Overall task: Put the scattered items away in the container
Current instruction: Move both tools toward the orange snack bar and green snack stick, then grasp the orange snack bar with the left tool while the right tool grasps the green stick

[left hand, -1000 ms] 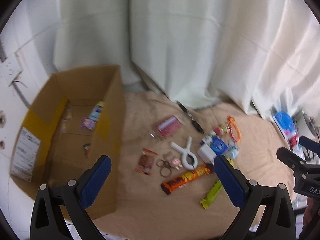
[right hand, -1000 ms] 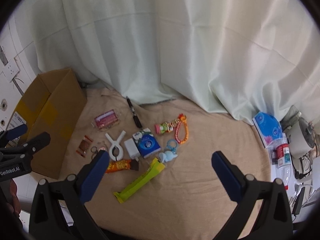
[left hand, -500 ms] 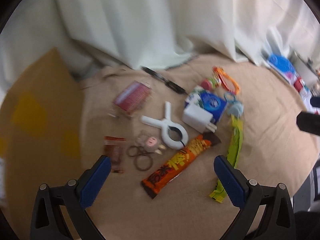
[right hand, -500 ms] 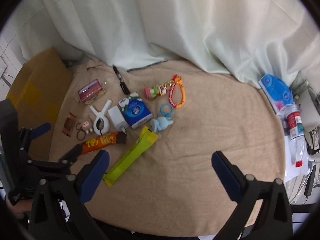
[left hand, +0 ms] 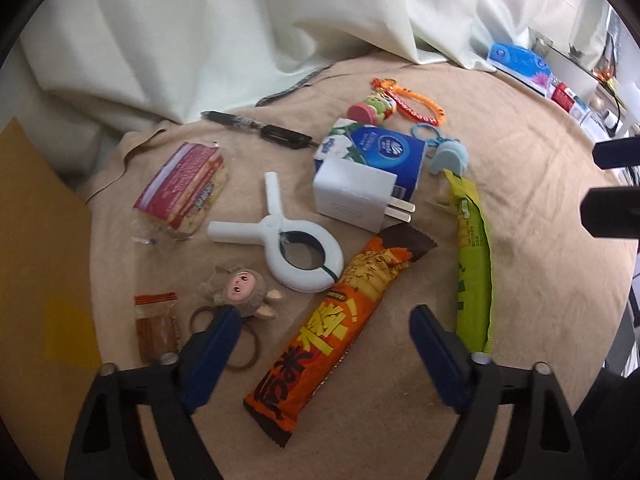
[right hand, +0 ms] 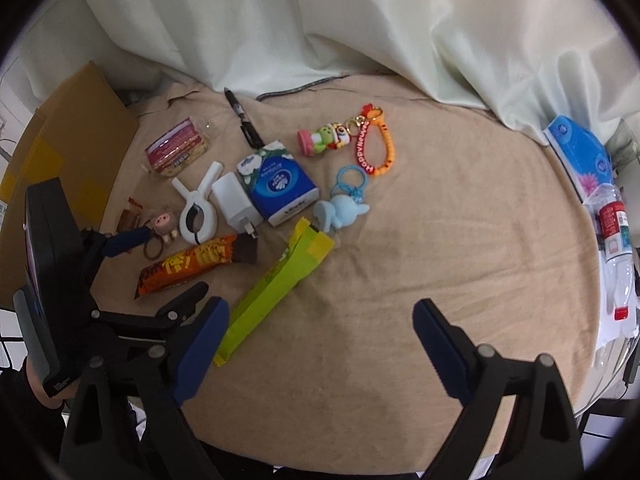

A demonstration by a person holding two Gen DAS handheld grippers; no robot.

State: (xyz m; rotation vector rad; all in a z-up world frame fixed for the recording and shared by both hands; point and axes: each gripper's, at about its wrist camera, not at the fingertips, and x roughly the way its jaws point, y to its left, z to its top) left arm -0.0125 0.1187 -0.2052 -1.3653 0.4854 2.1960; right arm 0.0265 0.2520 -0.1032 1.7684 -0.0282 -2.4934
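Most items still lie loose ahead of both empty, spread grippers; the left gripper (left hand: 324, 344) straddles the orange bar (left hand: 338, 332), box (left hand: 36, 248) leftward.

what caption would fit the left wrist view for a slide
Open left tongs poised over an orange snack bar among scattered items on a tan cloth.
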